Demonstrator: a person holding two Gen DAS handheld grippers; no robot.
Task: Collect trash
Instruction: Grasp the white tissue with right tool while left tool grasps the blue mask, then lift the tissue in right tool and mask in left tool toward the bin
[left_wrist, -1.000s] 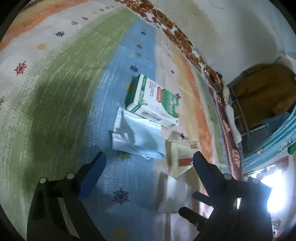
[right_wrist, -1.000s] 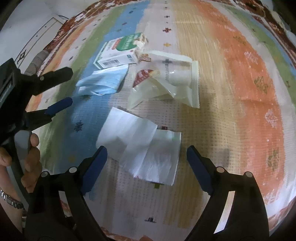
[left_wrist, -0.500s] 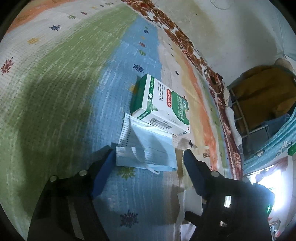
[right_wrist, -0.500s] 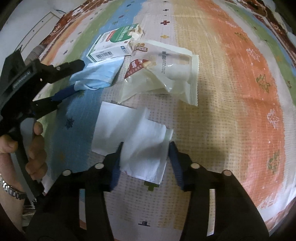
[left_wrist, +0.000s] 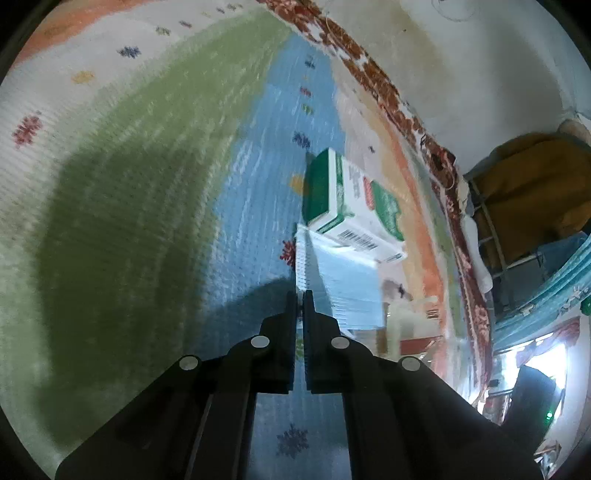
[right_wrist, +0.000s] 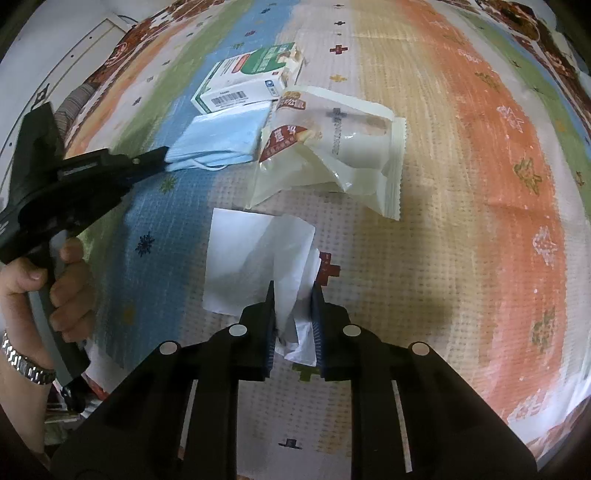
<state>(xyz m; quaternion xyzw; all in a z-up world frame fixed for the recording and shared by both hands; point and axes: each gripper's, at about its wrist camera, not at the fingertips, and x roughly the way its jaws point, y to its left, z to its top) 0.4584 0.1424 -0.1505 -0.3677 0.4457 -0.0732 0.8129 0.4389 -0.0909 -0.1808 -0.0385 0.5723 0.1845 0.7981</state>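
A: Status?

B: Both grippers were spread a second ago; now both are pinched. My right gripper (right_wrist: 293, 295) is clamped on the near edge of the tissue (right_wrist: 251, 258), bunching it. My left gripper (left_wrist: 299, 299) is pressed together on the corner of the face mask (right_wrist: 221, 142). Both are grabbed but still on the mat (right_wrist: 461, 221). Lift comes next, I reckon.

A: Count?

B: Near to far: one tissue, one torn snack wrapper (right_wrist: 332, 147), one mask, one green-and-white box (right_wrist: 247, 79) touching the mask's far edge. Four pieces, two held. I see no bin.
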